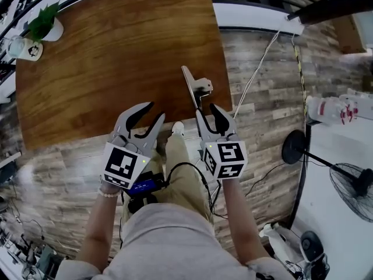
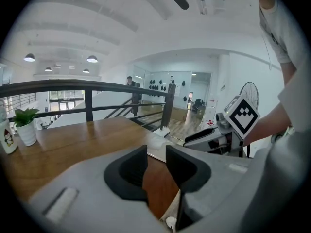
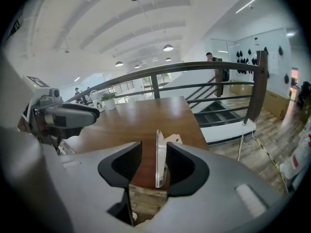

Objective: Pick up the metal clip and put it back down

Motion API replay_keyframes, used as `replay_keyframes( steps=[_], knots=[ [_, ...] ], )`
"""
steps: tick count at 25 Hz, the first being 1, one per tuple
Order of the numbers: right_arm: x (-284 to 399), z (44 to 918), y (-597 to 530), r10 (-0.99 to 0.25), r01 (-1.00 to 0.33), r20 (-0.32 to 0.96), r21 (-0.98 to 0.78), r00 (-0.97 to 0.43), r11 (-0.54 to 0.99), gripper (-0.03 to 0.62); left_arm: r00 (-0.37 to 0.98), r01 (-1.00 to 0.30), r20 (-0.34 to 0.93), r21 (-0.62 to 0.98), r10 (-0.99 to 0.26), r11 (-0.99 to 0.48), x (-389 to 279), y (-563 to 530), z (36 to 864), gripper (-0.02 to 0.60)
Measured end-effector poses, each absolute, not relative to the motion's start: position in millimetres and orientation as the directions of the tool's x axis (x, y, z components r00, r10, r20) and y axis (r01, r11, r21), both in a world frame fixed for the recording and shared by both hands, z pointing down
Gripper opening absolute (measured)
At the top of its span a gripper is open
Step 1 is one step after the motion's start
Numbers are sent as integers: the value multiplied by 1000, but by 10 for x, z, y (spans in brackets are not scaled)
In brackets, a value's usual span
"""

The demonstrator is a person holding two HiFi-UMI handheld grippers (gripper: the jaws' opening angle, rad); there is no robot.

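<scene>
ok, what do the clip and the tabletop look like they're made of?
Clip: looks like bare metal, silver-grey and smooth; its thin flat blade catches light in the right gripper view. Table: wood or wood veneer, warm brown with visible grain and a soft sheen; can't tell solid from laminate.

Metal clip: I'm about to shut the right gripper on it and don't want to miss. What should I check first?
1. Jaws of the right gripper flank the metal clip: ok.
2. Those jaws apart, not clamped: ok.
3. Clip centred in the gap: not ok, it sits close to one jaw.
4. Idle left gripper open, empty: ok.
5. Clip resting flat on the wooden table: cannot tell.
</scene>
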State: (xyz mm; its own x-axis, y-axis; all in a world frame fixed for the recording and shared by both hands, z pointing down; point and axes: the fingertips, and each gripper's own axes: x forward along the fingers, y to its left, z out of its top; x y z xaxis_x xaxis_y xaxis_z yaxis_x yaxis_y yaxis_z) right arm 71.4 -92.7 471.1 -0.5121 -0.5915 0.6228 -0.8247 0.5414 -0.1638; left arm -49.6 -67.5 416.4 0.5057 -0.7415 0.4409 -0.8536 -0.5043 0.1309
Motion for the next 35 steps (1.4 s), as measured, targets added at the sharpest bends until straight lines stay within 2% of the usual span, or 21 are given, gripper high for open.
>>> replay_keyframes(
  steps=[14,26,35],
  knots=[
    [862,5216,-1314,-538,-835,682,-201,-495,512,183,446,-890,481,155,-754,-428,-475,-838,4450,112],
    [755,5411,-1467,-480,-803,687,-263,-545,535,179,414,-908,498,166,-762,-384,-508,-937,4594,112],
    [677,5424,-1468,-452,-779,668,-329,-591,533,144,409,-911,512,189,-755,-366,-458,-969,4665,112]
  ],
)
